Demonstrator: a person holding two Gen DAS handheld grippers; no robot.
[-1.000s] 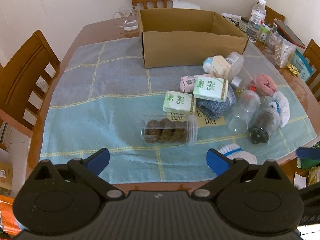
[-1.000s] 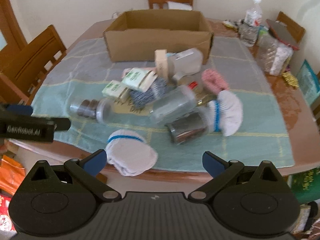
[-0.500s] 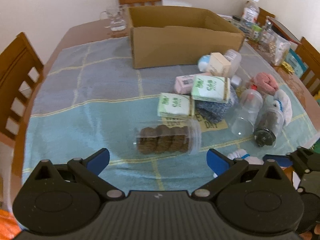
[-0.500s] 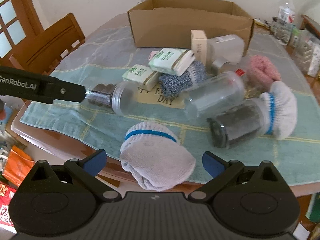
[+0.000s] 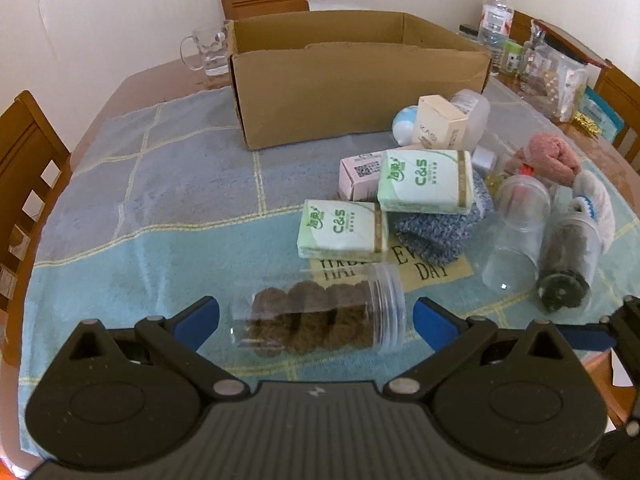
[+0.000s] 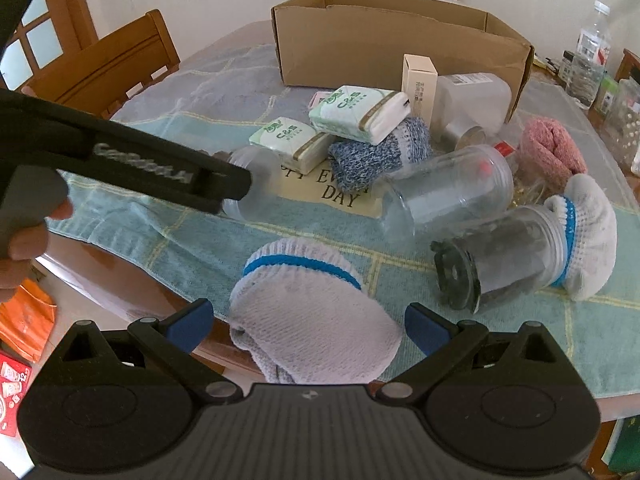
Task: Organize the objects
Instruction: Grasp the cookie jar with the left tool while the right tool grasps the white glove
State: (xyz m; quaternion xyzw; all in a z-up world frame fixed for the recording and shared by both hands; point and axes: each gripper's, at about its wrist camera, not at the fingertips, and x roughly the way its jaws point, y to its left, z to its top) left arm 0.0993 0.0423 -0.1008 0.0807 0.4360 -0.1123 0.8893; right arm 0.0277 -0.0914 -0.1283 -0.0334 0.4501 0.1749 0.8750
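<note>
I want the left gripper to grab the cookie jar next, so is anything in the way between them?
Nothing visible. The cookie jar lies on its side between the open fingers of the left gripper. The tissue pack sits beyond it, not between them.

Bare cloth (image 5: 168, 184) left — clutter (image 5: 424, 184) right

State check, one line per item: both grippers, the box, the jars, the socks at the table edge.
left gripper: open, fingers either side of the cookie jar, not closed on it
right gripper: open, around the white sock
cookie jar: on its side, lid on
cardboard box: upright, top open
empty clear jar: on its side, no lid
dark jar: on its side, lid on
white sock: rolled, overhanging the table edge
</note>
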